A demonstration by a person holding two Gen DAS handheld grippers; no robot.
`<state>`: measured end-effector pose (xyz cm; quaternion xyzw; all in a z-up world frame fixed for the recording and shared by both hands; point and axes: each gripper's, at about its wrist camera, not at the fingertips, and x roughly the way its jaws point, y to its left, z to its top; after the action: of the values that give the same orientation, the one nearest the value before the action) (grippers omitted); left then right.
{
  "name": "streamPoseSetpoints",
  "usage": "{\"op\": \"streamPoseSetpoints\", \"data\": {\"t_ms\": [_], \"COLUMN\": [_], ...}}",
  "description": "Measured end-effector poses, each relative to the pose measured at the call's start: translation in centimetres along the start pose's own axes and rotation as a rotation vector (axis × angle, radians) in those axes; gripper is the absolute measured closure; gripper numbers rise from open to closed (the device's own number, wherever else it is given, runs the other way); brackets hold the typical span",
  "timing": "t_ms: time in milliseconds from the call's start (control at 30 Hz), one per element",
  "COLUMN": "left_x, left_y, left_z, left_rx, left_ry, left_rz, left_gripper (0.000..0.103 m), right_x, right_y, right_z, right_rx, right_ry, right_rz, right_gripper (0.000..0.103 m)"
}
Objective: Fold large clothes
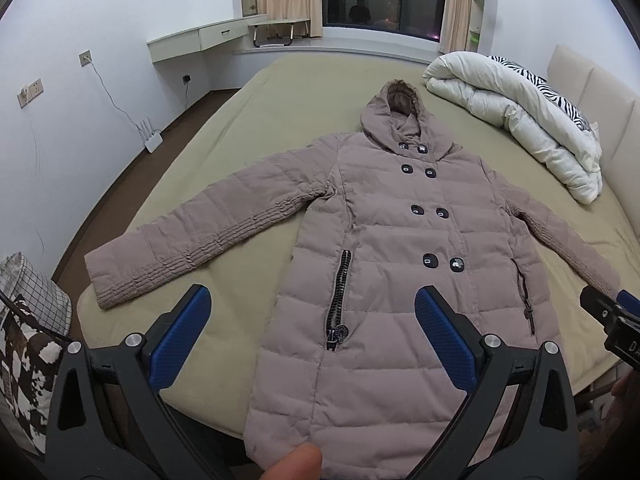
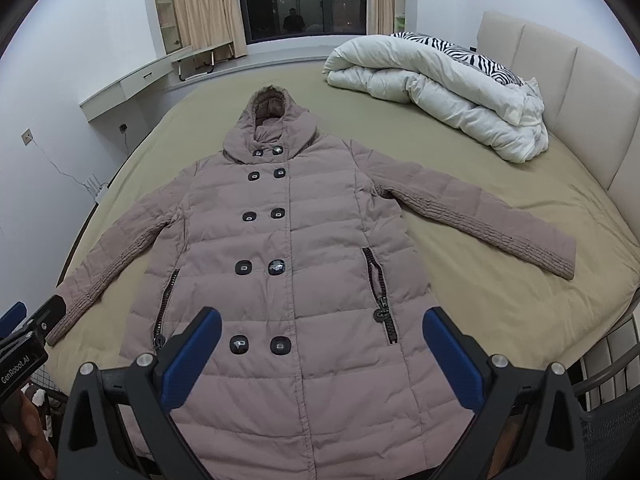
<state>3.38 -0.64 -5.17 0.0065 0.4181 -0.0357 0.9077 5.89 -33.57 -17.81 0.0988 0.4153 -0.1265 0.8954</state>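
Observation:
A long dusty-pink hooded down coat (image 1: 400, 240) lies flat, face up, on the bed, hood away from me, both sleeves spread out; it also shows in the right wrist view (image 2: 296, 248). Its left sleeve cuff (image 1: 116, 276) lies near the bed's left edge; its right sleeve cuff (image 2: 556, 256) lies toward the right edge. My left gripper (image 1: 312, 320) is open and empty, above the coat's lower left. My right gripper (image 2: 322, 340) is open and empty, above the coat's lower front. The coat's hem is hidden below both grippers.
The bed (image 1: 260, 92) has an olive sheet. A rolled white duvet (image 1: 516, 112) with a zebra pillow lies at the far right by the padded headboard (image 2: 560, 80). A patterned cushion (image 1: 28, 340) sits at the left. A router (image 1: 150, 136) stands on the floor.

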Motion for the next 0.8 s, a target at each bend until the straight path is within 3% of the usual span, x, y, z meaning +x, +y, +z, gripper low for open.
{"op": "streamPoseSetpoints", "data": {"t_ms": [133,267,367,467,567,800], "left_x": [2.4,4.3,6.5,7.9,9.5,13.7], "left_y": [-0.3,-2.0,-3.3,-3.7,-4.3,-6.9], "left_z": [0.7,1.2,1.6,2.2,3.2,5.0], "left_rx": [-0.039,-0.017,0.001,-0.041,-0.066,-0.079], "left_ry": [0.008,-0.029,0.021,0.013,0.014,0.07], "left_rz": [-0.112,-0.112,-0.123,-0.13,-0.158,-0.241], "left_gripper": [0.0,0.0,0.0,0.0,0.0,0.0], "right_x": [1.6,3.1,5.0,7.2,9.8,15.5], "right_y": [-5.1,-13.0,-20.9,-28.7,-35.5,-43.9], "right_z": [0.7,0.8,0.5,-0.4,-2.1,-4.3], "right_rx": [0.121,0.321,0.537,0.765,0.991,1.272], "right_ry": [-0.006,-0.054,-0.079,-0.087,-0.113,-0.139], "right_rz": [0.023,0.037,0.059,0.086,0.13,0.165], "right_gripper": [0.0,0.0,0.002,0.014,0.014,0.023]}}
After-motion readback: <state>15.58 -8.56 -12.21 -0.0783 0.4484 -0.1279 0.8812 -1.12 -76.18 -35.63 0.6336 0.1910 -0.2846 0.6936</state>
